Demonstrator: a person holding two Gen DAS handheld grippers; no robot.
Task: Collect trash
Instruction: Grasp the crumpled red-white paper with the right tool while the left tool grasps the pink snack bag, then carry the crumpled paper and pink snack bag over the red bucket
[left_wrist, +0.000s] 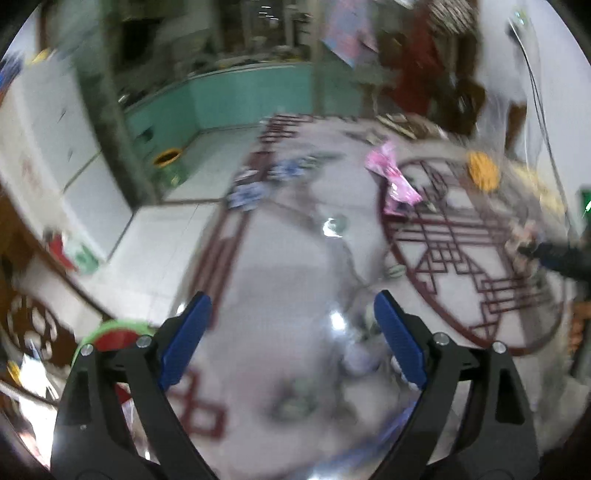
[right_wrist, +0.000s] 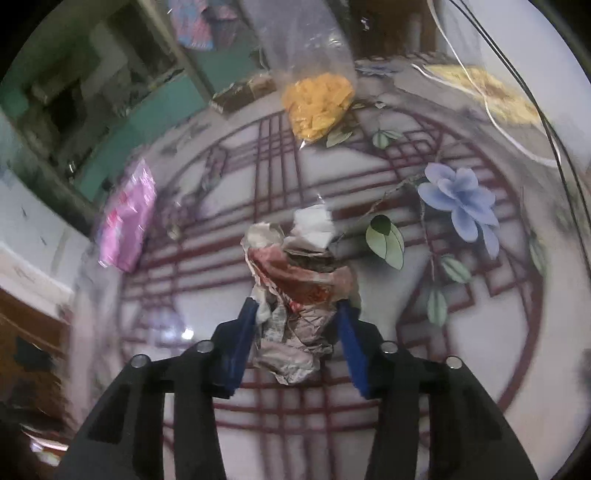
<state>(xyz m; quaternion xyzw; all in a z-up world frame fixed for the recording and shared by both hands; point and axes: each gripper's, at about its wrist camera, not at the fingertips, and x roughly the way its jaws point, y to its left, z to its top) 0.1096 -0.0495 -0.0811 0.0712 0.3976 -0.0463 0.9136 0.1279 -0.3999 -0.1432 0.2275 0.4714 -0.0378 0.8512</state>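
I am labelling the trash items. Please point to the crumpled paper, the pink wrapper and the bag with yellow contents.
crumpled paper (right_wrist: 295, 291), right wrist view, its reddish middle.
pink wrapper (right_wrist: 127, 218), right wrist view, centre of its face.
bag with yellow contents (right_wrist: 317, 103), right wrist view, yellow lower part.

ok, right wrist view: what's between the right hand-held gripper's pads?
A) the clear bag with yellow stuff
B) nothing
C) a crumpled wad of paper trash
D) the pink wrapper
C: the crumpled paper wad sits between the blue pads of the right hand-held gripper, which press on both its sides; the pink wrapper and the clear bag with yellow contents lie apart on the patterned floor.
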